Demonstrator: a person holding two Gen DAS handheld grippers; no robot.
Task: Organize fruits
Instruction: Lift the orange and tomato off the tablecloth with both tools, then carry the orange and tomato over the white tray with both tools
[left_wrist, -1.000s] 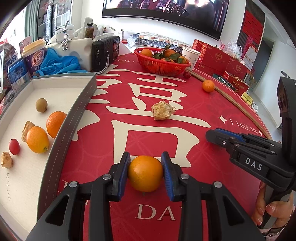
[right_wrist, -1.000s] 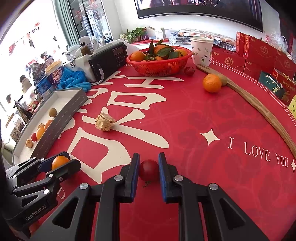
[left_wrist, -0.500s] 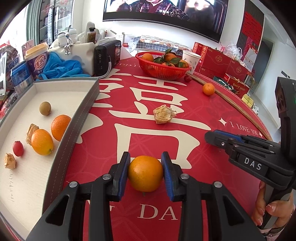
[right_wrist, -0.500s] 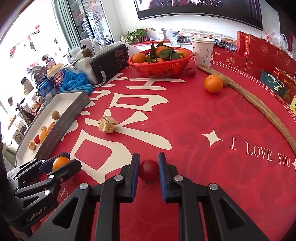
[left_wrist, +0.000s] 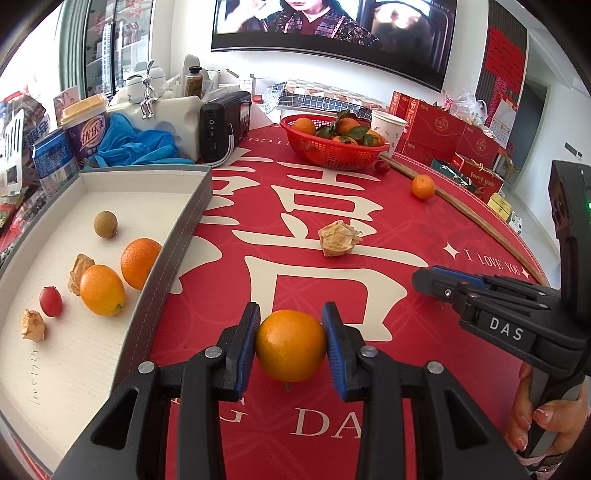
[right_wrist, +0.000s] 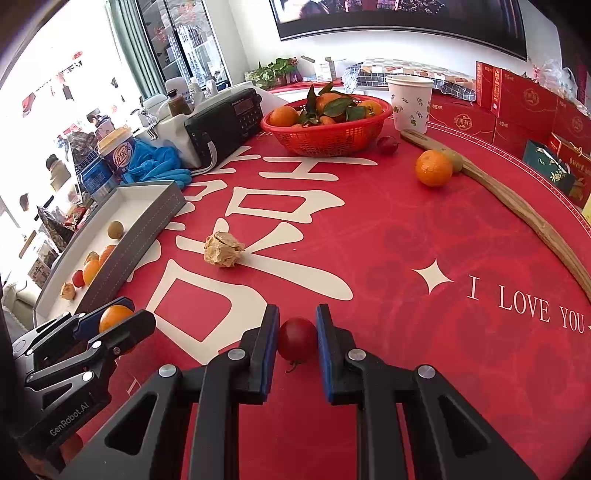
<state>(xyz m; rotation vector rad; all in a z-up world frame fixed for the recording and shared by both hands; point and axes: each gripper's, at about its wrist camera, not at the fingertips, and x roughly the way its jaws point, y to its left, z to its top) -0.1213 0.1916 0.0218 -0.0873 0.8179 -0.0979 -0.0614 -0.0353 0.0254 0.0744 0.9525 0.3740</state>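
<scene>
Now we grip a round orange citrus fruit (left_wrist: 290, 345) in our left tongs (left_wrist: 290, 347), while our right tongs (right_wrist: 296, 338) clamp a small red cherry tomato (right_wrist: 296, 339), both above the red counter (right_wrist: 424, 229).

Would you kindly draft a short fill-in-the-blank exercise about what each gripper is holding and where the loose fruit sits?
1. The left gripper is shut on an ___.
2. The right gripper is shut on a small ___ tomato.
3. The red basket holds oranges with green ___.
4. The papery husked fruit on the red tablecloth lies ___ the white tray.

Missing words: orange; red; leaves; outside
</scene>
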